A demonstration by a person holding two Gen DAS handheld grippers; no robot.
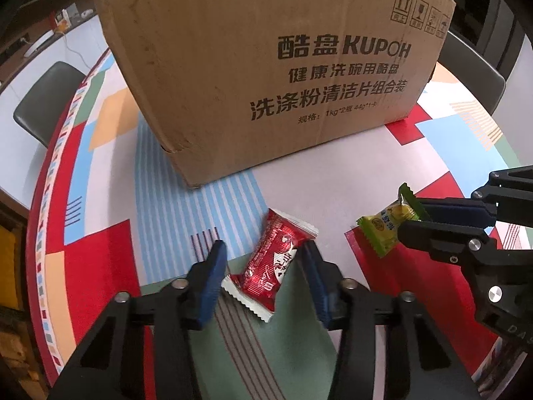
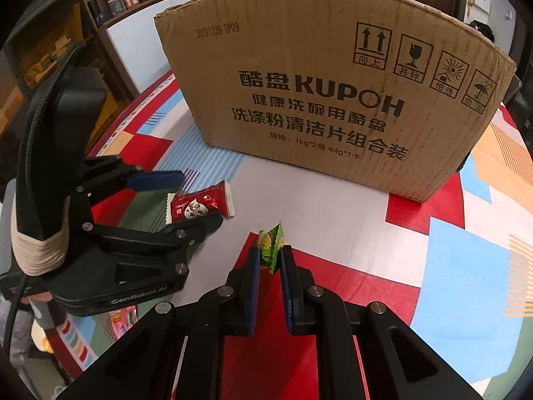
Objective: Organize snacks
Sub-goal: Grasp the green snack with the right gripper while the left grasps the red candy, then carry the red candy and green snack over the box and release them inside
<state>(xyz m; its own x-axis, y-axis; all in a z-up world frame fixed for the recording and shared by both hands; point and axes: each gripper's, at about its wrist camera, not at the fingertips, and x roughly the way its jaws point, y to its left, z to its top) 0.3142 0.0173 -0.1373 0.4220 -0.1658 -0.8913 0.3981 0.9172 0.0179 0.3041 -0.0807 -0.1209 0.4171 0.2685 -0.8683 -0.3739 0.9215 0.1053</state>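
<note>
1. My right tool (image 2: 269, 260) is clenched on the small green-and-yellow crinkly plastic snack packet (image 2: 271, 250), gripped by its middle, just above the table (image 2: 333, 233).
2. My left tool (image 1: 263, 260) straddles the red foil-like snack packet with white crimped ends (image 1: 269, 260), which lies flat on the table; its pads look not yet pressed on, so I count it released.
3. Both packets seem light, soft and slippery; I take them across the padded middle, not the thin crimps.
4. Count: two snack packets, one brown cardboard box (image 1: 266, 66), two tools.
</note>
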